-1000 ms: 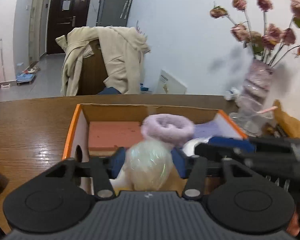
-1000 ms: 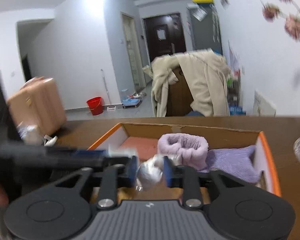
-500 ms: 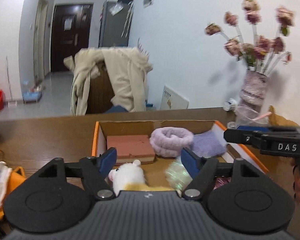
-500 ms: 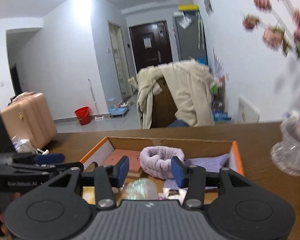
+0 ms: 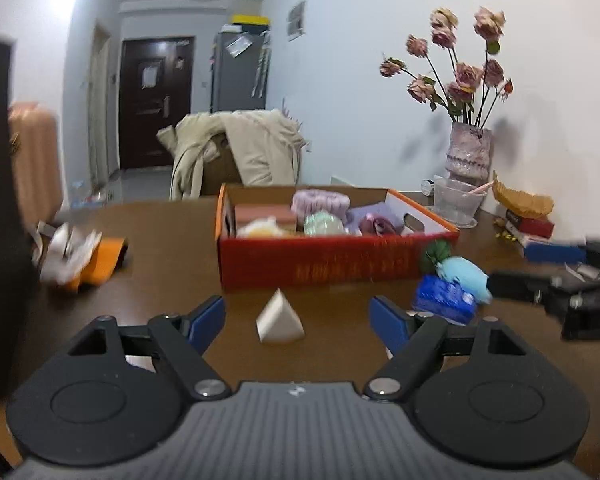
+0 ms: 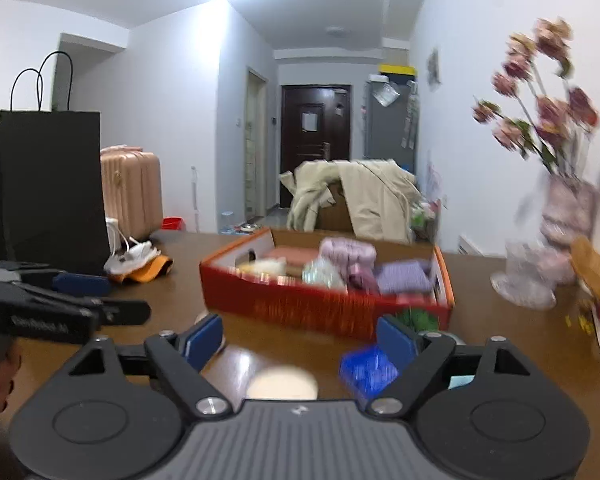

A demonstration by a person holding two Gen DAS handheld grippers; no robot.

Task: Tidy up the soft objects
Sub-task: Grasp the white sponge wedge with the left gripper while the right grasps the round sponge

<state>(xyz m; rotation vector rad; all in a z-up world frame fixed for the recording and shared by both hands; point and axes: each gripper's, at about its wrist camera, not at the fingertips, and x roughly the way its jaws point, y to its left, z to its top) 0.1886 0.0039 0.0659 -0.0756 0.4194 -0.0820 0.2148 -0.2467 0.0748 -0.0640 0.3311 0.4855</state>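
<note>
A red cardboard box (image 5: 332, 264) stands on the brown table (image 5: 160, 264); it also shows in the right wrist view (image 6: 324, 308). It holds a pink block, a lilac fuzzy ring (image 5: 320, 200), an iridescent ball (image 5: 324, 224), a white-yellow plush and purple cloths. My left gripper (image 5: 298, 320) is open and empty, near side of the box, over a white pyramid (image 5: 279, 318). My right gripper (image 6: 300, 340) is open and empty. A light-blue plush (image 5: 464, 274), a blue packet (image 5: 444, 298) and a green item (image 5: 438, 252) lie right of the box.
A vase of pink flowers (image 5: 466, 152) and a glass bowl (image 5: 456, 200) stand at the back right. An orange-and-white cloth pile (image 5: 80, 252) lies left. A black paper bag (image 6: 48, 192) stands far left. A coat-draped chair (image 5: 240, 152) is behind the table.
Both grippers have let go of the ball and small item into the box, opened, and pulled back from the box toward the near side of the table.
</note>
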